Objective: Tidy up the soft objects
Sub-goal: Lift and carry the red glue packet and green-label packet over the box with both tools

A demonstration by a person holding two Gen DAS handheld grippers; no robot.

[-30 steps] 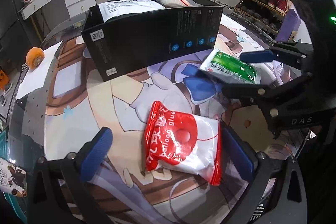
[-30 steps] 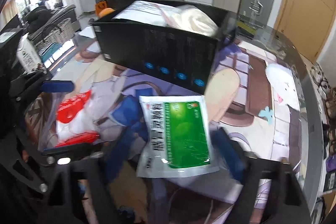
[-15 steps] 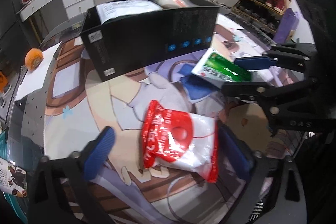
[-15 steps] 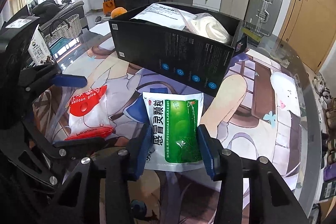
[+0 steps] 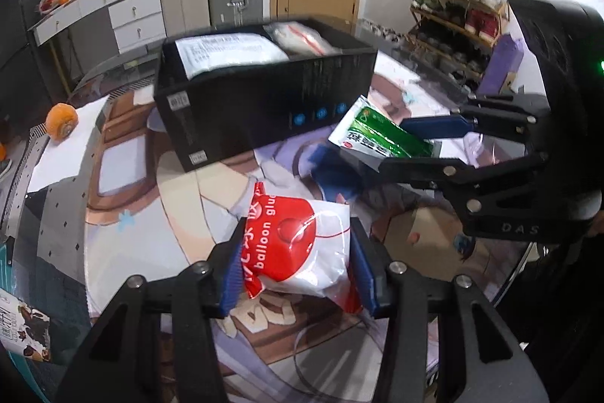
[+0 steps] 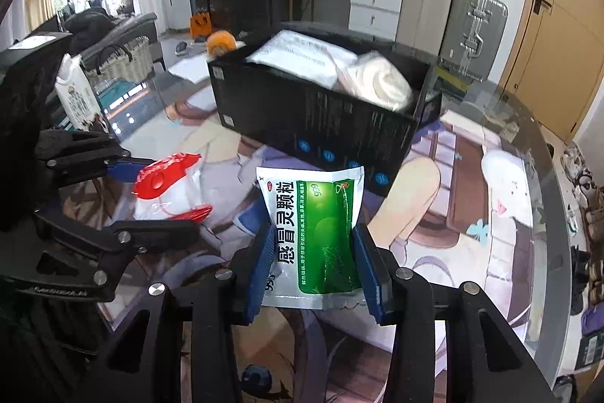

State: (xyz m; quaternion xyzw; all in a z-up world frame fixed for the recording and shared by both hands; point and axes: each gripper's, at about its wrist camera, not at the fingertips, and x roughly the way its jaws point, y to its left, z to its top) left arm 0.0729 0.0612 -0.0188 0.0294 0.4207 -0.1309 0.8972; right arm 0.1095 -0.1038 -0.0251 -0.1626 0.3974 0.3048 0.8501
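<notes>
We are now pinching a soft packet in each claw, where a second ago both packets were lying loose on the counter between wide-open pads. Nearest us, the left claw is closing on the red-and-white balloon glue packet; its blue pads are pressing the packet's two sides, and the film is bulging and creasing between them. The right claw is closing too, more slowly, with its pads already squeezing the green-and-white sachet, which is bowing upward between them and whose far end is standing clear of the counter. From the left view that sachet is sitting tilted in the right claw, off to the right of our left one and a little ahead.

Just beyond both claws stands the black box, open at the top and already holding a white printed pouch and a clear bag with a pale roll inside.

We judge the grasping step to be nearly done on both sides. What remains is lifting each packet over the box's near wall and letting it go inside; the slack, slippery film may slide between the pads if we are tilting too far.
</notes>
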